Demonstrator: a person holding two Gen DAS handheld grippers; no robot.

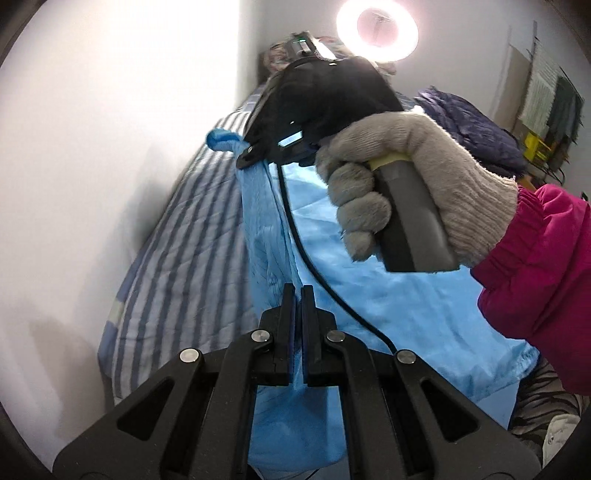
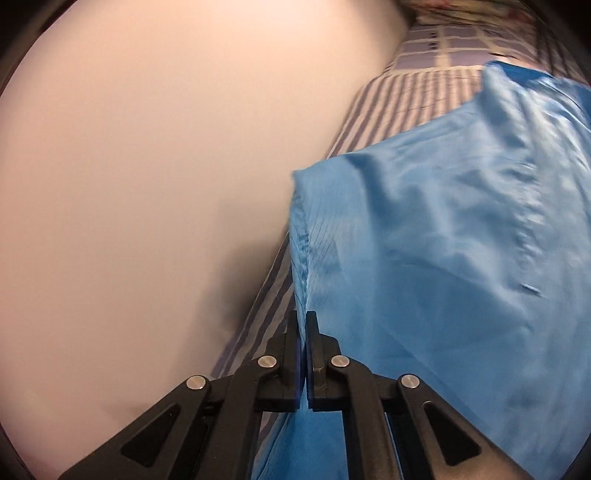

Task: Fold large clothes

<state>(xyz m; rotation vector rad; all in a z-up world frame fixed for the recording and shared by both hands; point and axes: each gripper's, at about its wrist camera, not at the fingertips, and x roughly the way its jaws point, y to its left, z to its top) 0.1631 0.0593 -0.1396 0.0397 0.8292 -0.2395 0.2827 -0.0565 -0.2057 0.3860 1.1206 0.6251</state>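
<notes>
Blue garment (image 1: 369, 295) lies spread over the striped bed sheet (image 1: 177, 236), which runs along a plain white wall (image 1: 110, 129). Left tool (image 1: 298, 291) is clenched on a raised fold of the cloth, and right tool (image 2: 303, 321) is likewise clamped on a seamed edge of it, lifting that edge off the bed. In the left wrist view the right tool's black body, its dangling cable (image 1: 295, 229) and the gloved hand (image 1: 406, 177) in a magenta sleeve (image 1: 535, 258) block much of the garment. Behind them sit a ring light (image 1: 376, 29), a dark purple bundle (image 1: 469, 122) and hanging clothes (image 1: 554, 99).
</notes>
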